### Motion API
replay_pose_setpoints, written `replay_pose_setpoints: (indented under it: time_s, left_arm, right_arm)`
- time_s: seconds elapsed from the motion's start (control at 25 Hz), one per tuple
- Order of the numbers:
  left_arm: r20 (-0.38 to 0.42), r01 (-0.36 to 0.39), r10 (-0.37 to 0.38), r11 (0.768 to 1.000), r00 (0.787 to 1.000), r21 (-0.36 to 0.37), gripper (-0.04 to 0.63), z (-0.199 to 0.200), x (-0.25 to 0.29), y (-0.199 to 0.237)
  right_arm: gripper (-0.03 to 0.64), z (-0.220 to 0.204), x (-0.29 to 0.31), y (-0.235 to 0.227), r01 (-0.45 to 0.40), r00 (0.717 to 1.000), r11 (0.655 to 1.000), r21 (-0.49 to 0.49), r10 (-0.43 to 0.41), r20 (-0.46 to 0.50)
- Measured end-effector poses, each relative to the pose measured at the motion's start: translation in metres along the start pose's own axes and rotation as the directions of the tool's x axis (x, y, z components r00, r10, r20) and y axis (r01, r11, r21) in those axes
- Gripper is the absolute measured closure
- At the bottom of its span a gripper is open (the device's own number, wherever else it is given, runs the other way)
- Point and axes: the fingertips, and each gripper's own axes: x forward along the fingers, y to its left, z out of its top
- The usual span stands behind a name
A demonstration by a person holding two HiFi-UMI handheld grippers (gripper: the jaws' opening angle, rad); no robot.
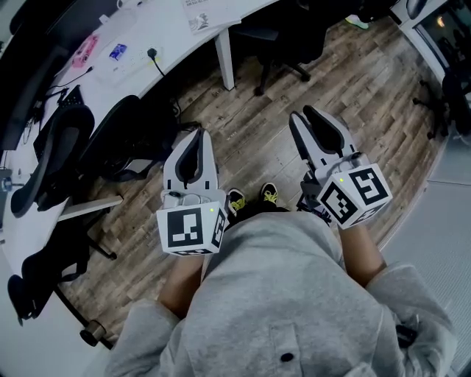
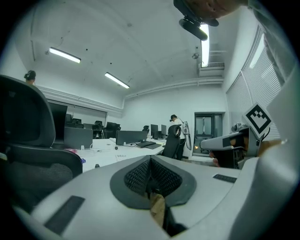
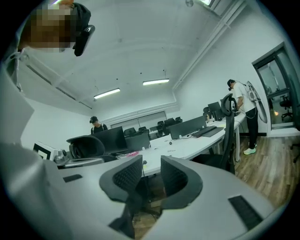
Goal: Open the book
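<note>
No book shows in any view. In the head view both grippers hang in front of a person's grey top, over a wooden floor (image 1: 257, 140). My left gripper (image 1: 189, 147) has its jaws pressed together with nothing in them; in the left gripper view its dark pads (image 2: 140, 177) meet at the middle of the left gripper (image 2: 150, 176). My right gripper (image 1: 312, 127) holds its two fingers apart. In the right gripper view a narrow gap runs between the pads (image 3: 174, 177) of the right gripper (image 3: 151, 176), and only desk and floor show through it.
A long white desk (image 1: 158, 33) curves along the upper left, with papers (image 1: 199, 15) and small items on it. Black office chairs (image 1: 62, 151) stand at the left and another chair (image 1: 287, 40) ahead. Monitors (image 3: 187, 126) line the desk. People stand far off.
</note>
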Motion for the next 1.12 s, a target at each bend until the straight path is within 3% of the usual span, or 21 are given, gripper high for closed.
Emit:
replay_pose_setpoints:
  time_s: [0.28, 0.44, 0.56, 1.12]
  left_arm:
    - [0.005, 0.004, -0.004, 1.0, 1.0, -0.016, 0.588, -0.002, -0.012, 0.019]
    - [0.013, 0.009, -0.008, 1.0, 1.0, -0.021, 0.588, -0.002, -0.019, 0.032]
    - [0.02, 0.012, -0.011, 1.0, 1.0, -0.02, 0.588, -0.003, -0.025, 0.041]
    - [0.04, 0.034, -0.033, 0.999, 0.999, -0.012, 0.588, -0.001, -0.035, 0.053]
  right_arm:
    - [0.489, -0.004, 0.008, 0.023, 0.017, 1.0, 0.999, -0.037, -0.018, -0.011]
    - [0.553, 0.0, 0.01, 0.025, 0.095, 0.995, 0.995, -0.017, -0.095, 0.026]
    - [0.565, -0.002, 0.011, 0.027, 0.138, 0.99, 0.99, -0.001, -0.138, 0.036]
    - [0.572, -0.003, 0.01, 0.043, 0.154, 0.985, 0.988, 0.018, -0.155, 0.071]
